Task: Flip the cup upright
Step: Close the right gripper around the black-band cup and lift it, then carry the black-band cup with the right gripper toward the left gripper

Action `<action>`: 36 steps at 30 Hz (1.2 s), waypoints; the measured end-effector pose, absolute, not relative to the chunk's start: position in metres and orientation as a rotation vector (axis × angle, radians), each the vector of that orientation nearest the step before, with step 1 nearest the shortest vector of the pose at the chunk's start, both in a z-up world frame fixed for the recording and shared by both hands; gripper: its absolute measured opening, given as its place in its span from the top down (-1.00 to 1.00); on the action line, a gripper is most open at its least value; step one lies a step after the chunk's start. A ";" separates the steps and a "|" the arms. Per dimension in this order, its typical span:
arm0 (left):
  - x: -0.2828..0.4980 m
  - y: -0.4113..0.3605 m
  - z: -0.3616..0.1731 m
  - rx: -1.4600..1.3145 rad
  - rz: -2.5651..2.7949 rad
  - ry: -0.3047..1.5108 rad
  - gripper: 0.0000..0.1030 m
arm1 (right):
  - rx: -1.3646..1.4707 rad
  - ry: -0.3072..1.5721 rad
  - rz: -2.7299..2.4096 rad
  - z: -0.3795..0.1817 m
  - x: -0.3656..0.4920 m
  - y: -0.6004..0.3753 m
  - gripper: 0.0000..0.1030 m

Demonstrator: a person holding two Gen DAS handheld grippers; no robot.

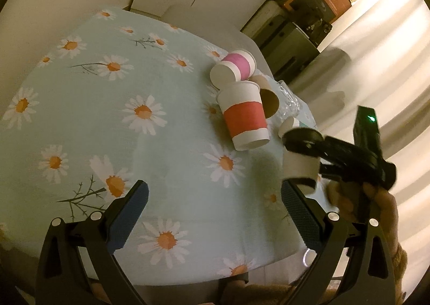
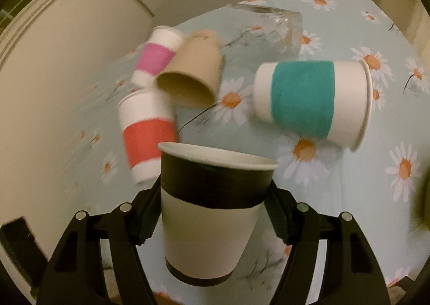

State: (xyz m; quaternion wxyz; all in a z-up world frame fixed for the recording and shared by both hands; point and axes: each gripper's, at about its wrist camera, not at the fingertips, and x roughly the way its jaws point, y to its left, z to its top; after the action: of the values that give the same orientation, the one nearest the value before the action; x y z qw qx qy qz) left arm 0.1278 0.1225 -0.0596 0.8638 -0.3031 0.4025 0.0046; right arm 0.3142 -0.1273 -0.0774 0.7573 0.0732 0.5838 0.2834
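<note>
The right gripper (image 2: 212, 208) has its jaws clenched on the black cup (image 2: 212, 211), axis near vertical, mouth at 12 o'clock, above the tabletop (image 2: 349, 170), while the left gripper (image 1: 215, 213) hangs released, empty.

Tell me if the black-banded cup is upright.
Upright: the black-banded cup sits rim-up between the right gripper fingers.

You have five paper cups: one black-banded cup (image 2: 215, 213), one red-banded cup (image 2: 146, 138), one pink-banded cup (image 2: 156, 56), one teal-banded cup (image 2: 311, 99) and one plain brown cup (image 2: 193, 74). You also have one clear glass (image 2: 271, 27).
</note>
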 end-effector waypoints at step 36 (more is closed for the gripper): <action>0.104 0.124 -0.063 -0.461 0.124 0.896 -0.87 | 0.061 1.354 0.759 -0.108 0.241 -0.088 -0.58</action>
State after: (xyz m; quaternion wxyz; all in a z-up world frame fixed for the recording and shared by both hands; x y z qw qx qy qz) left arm 0.1043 0.1245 -0.0632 0.8739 -0.2206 0.4291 0.0595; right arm 0.2413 -0.0881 -0.1083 0.7132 0.0277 0.6109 0.3426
